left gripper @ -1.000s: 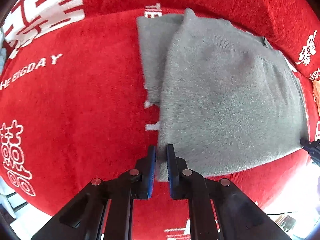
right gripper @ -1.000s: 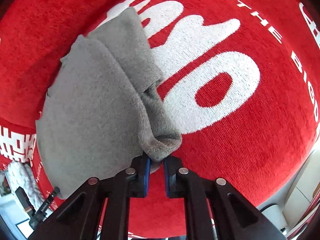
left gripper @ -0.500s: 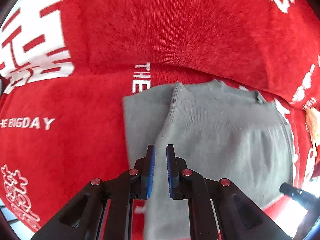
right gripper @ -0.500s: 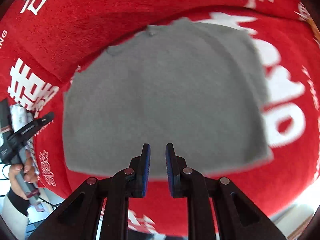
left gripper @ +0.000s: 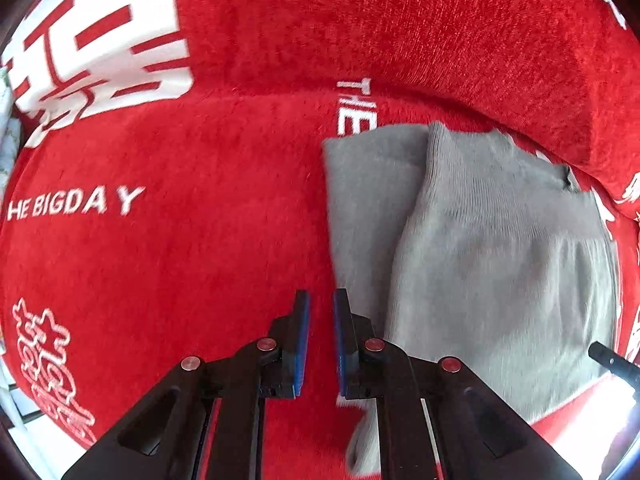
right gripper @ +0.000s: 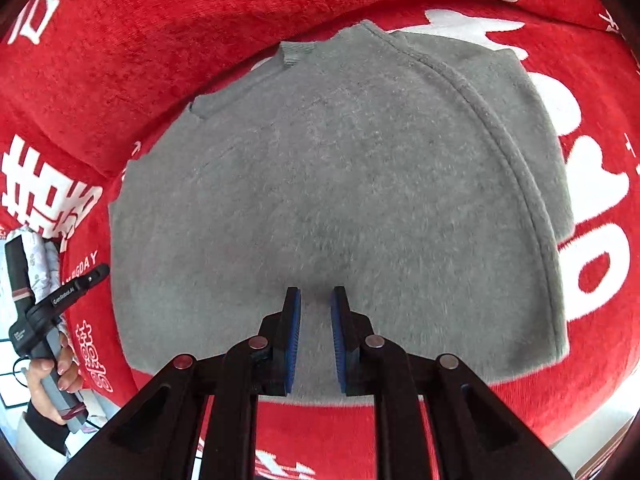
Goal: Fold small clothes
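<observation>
A small grey knit sweater lies flat on a red plush cover, with one side folded over on top along a seam line. In the left wrist view the sweater lies to the right, its folded edge running toward me. My left gripper is slightly open and empty, above the red cover just left of the sweater's edge. My right gripper is slightly open and empty, above the sweater's near hem. The left gripper also shows in the right wrist view, held in a hand at the left.
The red cover carries white characters and the words "THE BIGDAY". A raised red cushion back runs along the far side. The cover's near edge drops off toward a pale floor. Patterned cloth sits at the far left.
Both grippers have let go of the sweater and lifted back. The right side that was held up now lies folded flat on the sweater. The left gripper shifted left off the cloth.
</observation>
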`<state>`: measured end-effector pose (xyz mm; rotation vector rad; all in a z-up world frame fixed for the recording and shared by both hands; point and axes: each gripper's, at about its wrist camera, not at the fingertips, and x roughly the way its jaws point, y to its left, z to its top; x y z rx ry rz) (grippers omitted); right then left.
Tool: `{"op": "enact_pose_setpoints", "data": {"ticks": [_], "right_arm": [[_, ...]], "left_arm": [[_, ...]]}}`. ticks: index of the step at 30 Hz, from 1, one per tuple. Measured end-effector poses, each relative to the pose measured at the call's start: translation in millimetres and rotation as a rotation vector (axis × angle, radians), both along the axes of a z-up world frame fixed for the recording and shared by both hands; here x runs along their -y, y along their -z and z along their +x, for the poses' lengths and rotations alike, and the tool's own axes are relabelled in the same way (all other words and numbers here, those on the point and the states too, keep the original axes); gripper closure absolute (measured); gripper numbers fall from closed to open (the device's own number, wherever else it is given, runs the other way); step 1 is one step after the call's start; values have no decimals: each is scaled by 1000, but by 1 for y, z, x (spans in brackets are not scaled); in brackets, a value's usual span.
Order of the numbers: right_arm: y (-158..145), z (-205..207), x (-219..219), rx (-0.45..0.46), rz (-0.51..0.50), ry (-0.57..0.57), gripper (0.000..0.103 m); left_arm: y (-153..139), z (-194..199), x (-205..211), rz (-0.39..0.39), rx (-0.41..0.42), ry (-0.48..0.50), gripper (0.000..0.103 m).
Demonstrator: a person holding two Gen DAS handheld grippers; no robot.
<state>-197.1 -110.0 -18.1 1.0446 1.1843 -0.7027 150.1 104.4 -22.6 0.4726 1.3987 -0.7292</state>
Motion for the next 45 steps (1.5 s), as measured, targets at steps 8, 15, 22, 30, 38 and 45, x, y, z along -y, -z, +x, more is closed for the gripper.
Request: {"op": "enact_pose_setpoints", "data": {"ticks": [8,15,22,30,38,45], "right_arm": [[-5,19,-28,16,46,-5,81],[-15,36,-50,38,53,-28,46],[-14,53,-79,83,102,-67,31],[10,47,-107,71,221,-10,26],[14,46,-116,75,243,19,25],[20,42,-119,116,281,75,24]], "left_arm": [[-15,-32,-36,27,-46,-33,83],[-32,-41,-60,35,50,-80,1],[-11,-28,-71,118,-38,-147,1],[-4,-42,-76,100,-91,-89,1],[4,-52,-79,111,-98,-66,1],[5,-57,-79,102,-105,-48,1]]}}
